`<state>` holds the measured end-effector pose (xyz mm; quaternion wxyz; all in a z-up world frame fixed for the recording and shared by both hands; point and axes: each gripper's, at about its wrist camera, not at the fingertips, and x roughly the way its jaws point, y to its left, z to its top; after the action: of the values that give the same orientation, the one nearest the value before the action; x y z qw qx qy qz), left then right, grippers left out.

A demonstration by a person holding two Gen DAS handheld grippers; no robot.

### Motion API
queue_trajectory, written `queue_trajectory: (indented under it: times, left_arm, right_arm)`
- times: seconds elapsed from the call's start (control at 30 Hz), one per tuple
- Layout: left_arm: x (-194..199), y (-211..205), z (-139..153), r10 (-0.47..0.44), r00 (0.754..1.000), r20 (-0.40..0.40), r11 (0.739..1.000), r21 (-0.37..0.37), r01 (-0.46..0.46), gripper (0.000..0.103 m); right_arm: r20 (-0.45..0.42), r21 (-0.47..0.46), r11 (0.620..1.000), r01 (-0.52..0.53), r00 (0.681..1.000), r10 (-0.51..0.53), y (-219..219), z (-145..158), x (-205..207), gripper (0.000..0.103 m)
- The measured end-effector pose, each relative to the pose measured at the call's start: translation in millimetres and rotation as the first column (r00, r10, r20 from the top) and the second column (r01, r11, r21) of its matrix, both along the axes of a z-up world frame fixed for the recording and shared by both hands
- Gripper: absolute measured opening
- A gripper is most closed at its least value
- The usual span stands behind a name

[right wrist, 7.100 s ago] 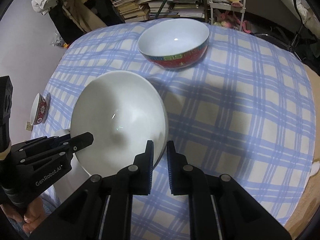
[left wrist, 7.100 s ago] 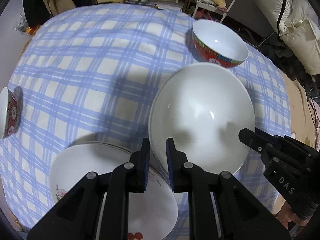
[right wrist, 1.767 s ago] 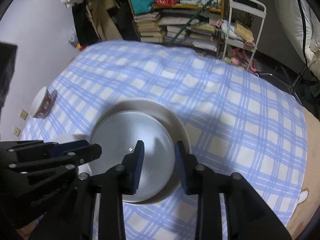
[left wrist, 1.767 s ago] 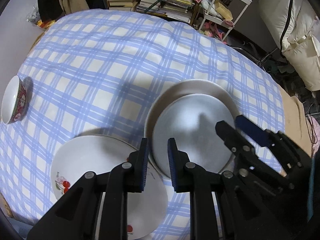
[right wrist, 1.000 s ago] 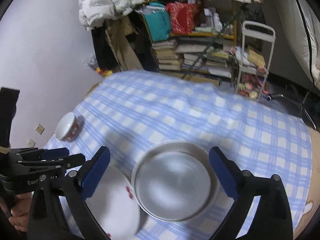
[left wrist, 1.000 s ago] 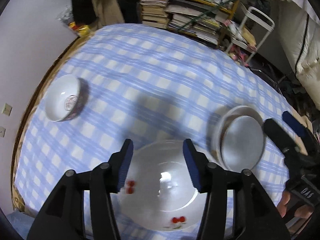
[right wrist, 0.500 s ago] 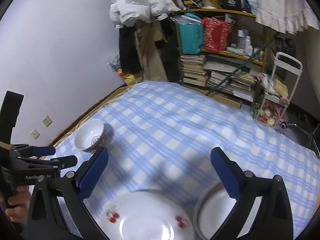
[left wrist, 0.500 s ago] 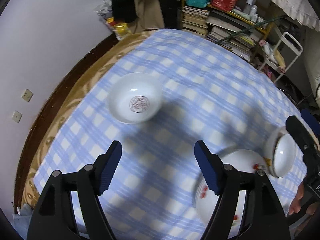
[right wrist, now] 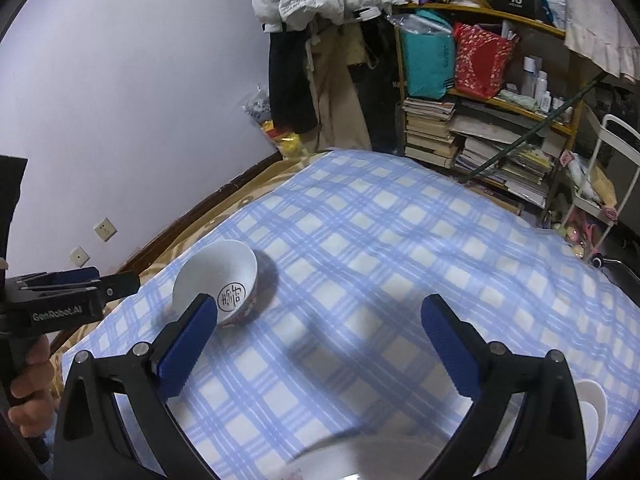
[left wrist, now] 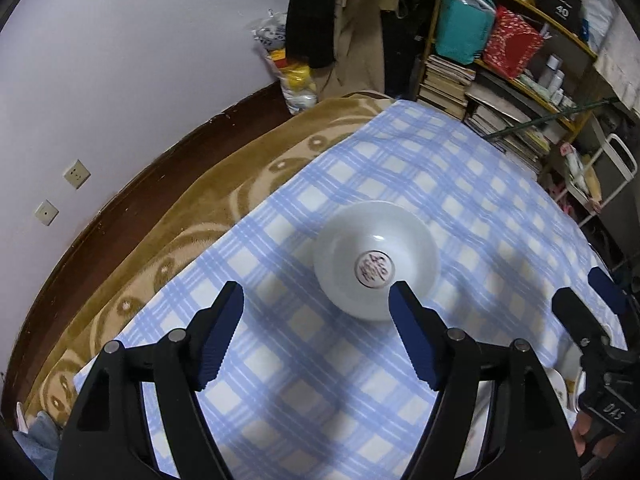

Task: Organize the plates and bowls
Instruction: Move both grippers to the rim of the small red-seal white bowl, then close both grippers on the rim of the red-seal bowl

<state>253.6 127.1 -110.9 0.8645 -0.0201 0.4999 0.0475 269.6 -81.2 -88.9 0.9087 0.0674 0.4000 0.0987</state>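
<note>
A small white bowl [left wrist: 376,260] with a red round mark inside and a red patterned outside stands on the blue checked cloth; it also shows in the right wrist view [right wrist: 218,280]. My left gripper [left wrist: 316,336] is open and empty, just short of the bowl. My right gripper [right wrist: 320,344] is open and empty, to the right of the bowl. A white plate's rim [right wrist: 360,460] lies at the bottom of the right wrist view, with stacked white bowls [right wrist: 592,408] at the lower right.
The checked cloth [right wrist: 400,260] covers a bed over a brown blanket [left wrist: 192,216]. The wall and dark skirting run along the left. Shelves of books and bags [right wrist: 460,120] and a white cart [right wrist: 608,184] stand beyond the far edge.
Both grippers have swung left, away from the plate and stacked bowls. The small bowl is now centred and closer in front of my left gripper. Both grippers stay wide open.
</note>
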Motion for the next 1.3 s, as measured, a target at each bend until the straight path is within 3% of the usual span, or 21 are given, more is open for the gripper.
queue_trajectory:
  times: [0.4, 0.9, 0.97, 1.03, 1.1, 1.17, 1.3]
  left_arm:
    - [36.1, 12.0, -41.2, 0.052, 0.999, -0.001, 0.998, -0.025, -0.052, 0.074]
    - [59.5, 22.3, -88.9, 0.082, 0.993, -0.083, 0.991, -0.098, -0.090, 0.074]
    - [59.9, 21.7, -92.7, 0.088, 0.991, -0.096, 0.989, -0.111, -0.099, 0.074]
    - [61.3, 22.2, -95.2, 0.090, 0.990, -0.104, 0.987, -0.127, -0.103, 0.071]
    - [62.0, 22.0, -97.1, 0.089, 0.991, -0.102, 0.986, -0.135, -0.103, 0.054]
    - [63.3, 22.6, -99.9, 0.089, 0.990, -0.109, 0.984, -0.146, -0.105, 0.043]
    - [65.0, 25.5, -107.8, 0.081, 0.989, -0.121, 0.965, -0.238, -0.109, 0.033]
  right_arm:
    - [-0.082, 0.034, 0.999, -0.024, 0.996, 0.027, 25.0, -38.8, 49.4, 0.103]
    - [-0.184, 0.014, 0.994, -0.108, 0.977, 0.108, 61.8, -84.1, 81.8, 0.103]
    - [-0.208, 0.043, 0.993, -0.111, 0.971, 0.118, 62.5, -90.9, 85.1, 0.092]
    - [-0.253, 0.134, 0.985, -0.112, 0.957, 0.144, 61.0, -100.3, 90.5, 0.078]
    - [-0.279, 0.181, 0.978, -0.103, 0.948, 0.152, 60.3, -106.6, 94.0, 0.065]
    - [-0.275, 0.180, 0.979, -0.099, 0.950, 0.147, 61.4, -108.0, 95.6, 0.051]
    - [-0.299, 0.179, 0.979, -0.101, 0.942, 0.152, 69.2, -109.4, 101.7, 0.036]
